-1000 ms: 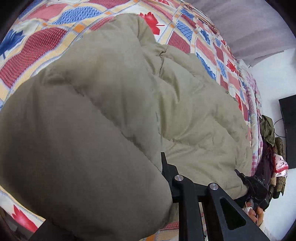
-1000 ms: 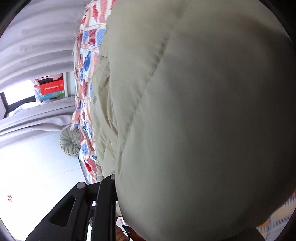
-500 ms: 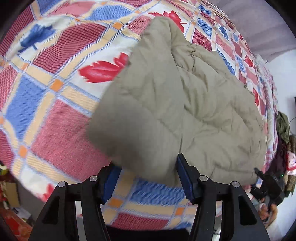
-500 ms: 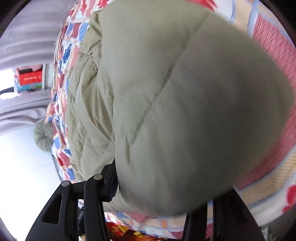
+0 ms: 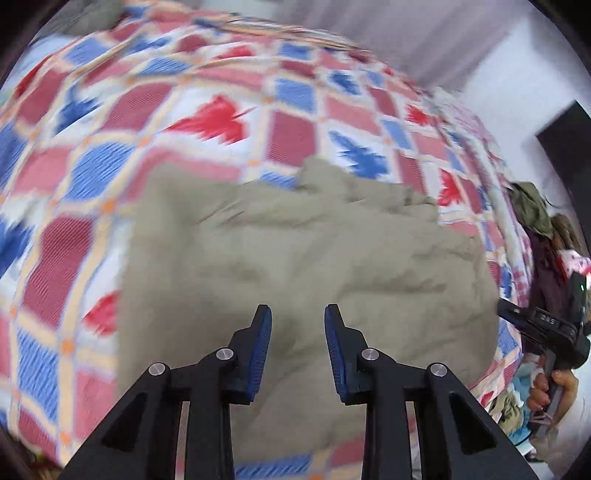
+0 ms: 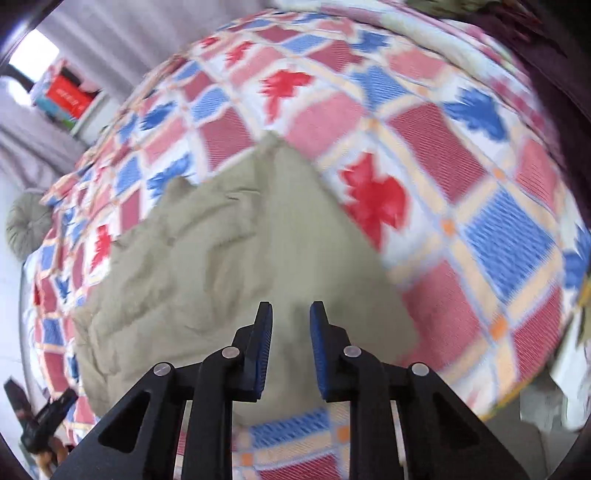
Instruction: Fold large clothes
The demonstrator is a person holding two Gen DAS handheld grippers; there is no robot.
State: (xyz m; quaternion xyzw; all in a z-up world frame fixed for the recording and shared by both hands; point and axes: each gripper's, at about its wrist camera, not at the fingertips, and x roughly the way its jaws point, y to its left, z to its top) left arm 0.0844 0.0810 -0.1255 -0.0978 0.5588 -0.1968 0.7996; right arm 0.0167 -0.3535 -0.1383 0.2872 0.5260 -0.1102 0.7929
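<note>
A bed covered with a patchwork quilt of red, blue and white squares with leaf shapes [image 5: 229, 122] fills both views, and on it lies the padded olive-green quilted coat [image 5: 314, 266], folded into a thick, rumpled block near the quilt's near edge. In the left wrist view a heap of dark and olive clothes [image 5: 535, 210] hangs at the bed's right side, a dark flat rectangle [image 5: 569, 147] stands against the white wall, and pale grey curtains [image 5: 369, 26] close the far side. The right wrist view shows a round grey-green tufted cushion [image 6: 26, 218] at the left end of the bed and a red box on a white shelf [image 6: 70, 96] beside a bright window. Nothing lies between either tool and the coat.

Both pictures are smeared with blur, so the coat's seams, collar and sleeves cannot be made out; its near edge is cut off behind the black finger frames.

The left hand-held gripper [image 5: 298, 343] hangs above the coat, its blue-padded jaws a modest way apart and closing, with nothing between them and no cloth touching the pads. The right hand-held gripper [image 6: 291, 343] hangs over the coat's near right part, jaws narrower, also closing on empty air. At the left wrist view's right edge, the person's hand [image 5: 554, 387] grips the black handle of that right tool
</note>
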